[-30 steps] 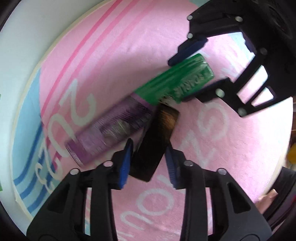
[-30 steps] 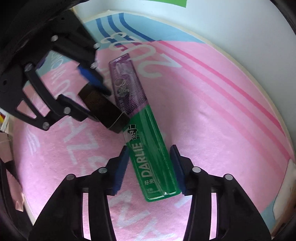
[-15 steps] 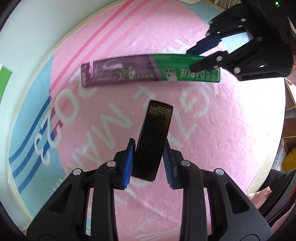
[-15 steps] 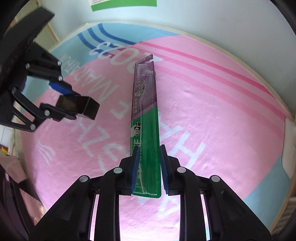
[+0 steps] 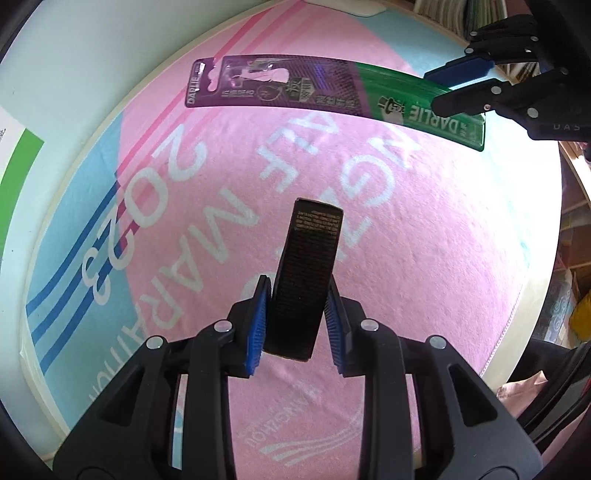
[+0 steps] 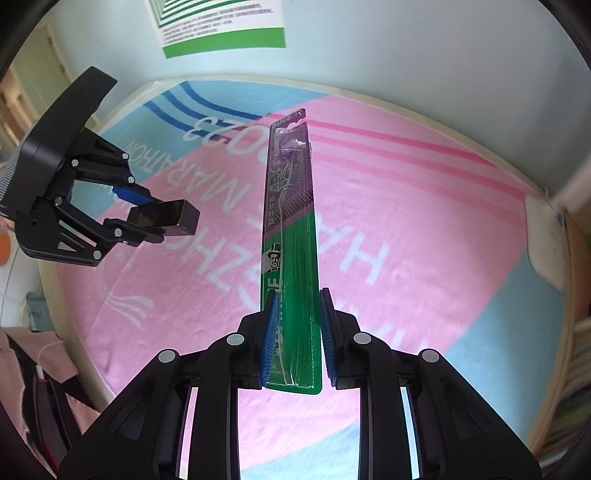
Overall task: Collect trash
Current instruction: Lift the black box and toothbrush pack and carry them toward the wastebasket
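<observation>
My left gripper point(image 5: 295, 301) is shut on a small black box point(image 5: 306, 273), held up above the pink towel point(image 5: 406, 258). In the right wrist view the same left gripper point(image 6: 147, 210) and the black box point(image 6: 173, 218) hang at the left. My right gripper point(image 6: 297, 321) is shut on the green end of a long green and purple toothbrush package point(image 6: 290, 221), which sticks out forward over the towel. From the left wrist, that toothbrush package point(image 5: 314, 88) runs across the top, with the right gripper point(image 5: 461, 83) clamped on its green end.
The pink and light blue towel point(image 6: 406, 221) with white lettering covers a round table with a pale rim point(image 6: 369, 86). A green and white sheet point(image 6: 221, 26) lies at the far side. Pink fabric point(image 6: 22, 354) lies at the lower left, shelves point(image 5: 576, 229) at the right.
Both grippers rose off the towel with their loads. The right gripper closed on the toothbrush package and lifted it clear; the black box went up with the left gripper and the two moved apart.
</observation>
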